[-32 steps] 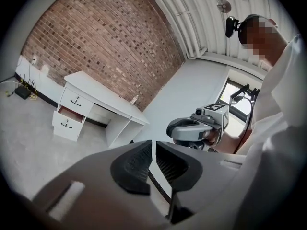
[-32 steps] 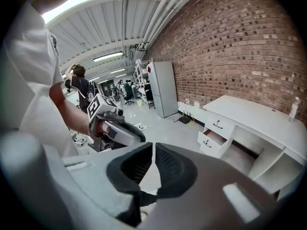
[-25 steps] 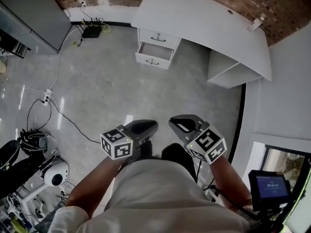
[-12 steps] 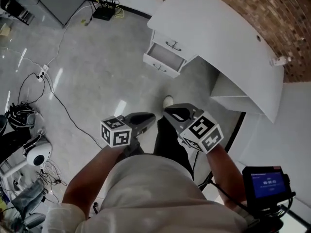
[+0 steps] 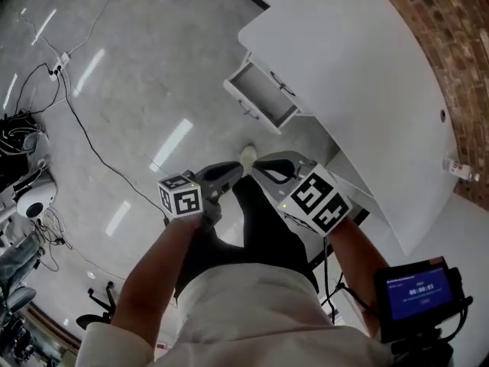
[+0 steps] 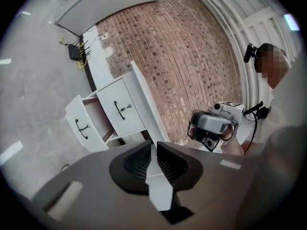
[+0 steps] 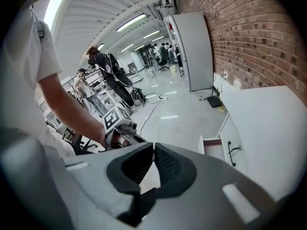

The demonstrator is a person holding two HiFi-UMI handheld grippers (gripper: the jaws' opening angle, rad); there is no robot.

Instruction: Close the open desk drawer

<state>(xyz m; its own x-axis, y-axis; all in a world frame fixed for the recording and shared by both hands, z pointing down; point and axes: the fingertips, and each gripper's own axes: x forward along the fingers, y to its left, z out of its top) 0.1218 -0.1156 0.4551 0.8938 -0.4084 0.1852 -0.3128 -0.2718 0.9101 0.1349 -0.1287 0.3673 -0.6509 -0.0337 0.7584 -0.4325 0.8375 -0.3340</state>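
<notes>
1. The white open desk drawer (image 5: 264, 102), the lower of two and fitted with a dark curved handle, stands pulled out from under the white curved desk top (image 5: 359, 67), its inside facing up.
2. The white closed upper drawer (image 6: 120, 110) sits just above it, flush with the desk's front.
3. The desk stands against a red brick wall (image 6: 182, 56) on a glossy grey floor (image 5: 130, 75).
4. The toe of a white shoe (image 5: 247, 154) rests on the floor between the drawer and the grippers.
5. The dark grey left gripper (image 5: 231, 171), with its marker cube, is held in the air well apart from the drawer. Its jaws are opening, with only a slim gap at the tips and nothing between them.
6. The grey right gripper (image 5: 263, 164) is just beside it, tips pressed together and gripping nothing.
7. A black box with aerials and cables (image 6: 75, 51) lies on the floor by the wall, beyond the desk.
8. A small dark device with a lit blue screen (image 5: 419, 290) sits near the person's right arm.
</notes>
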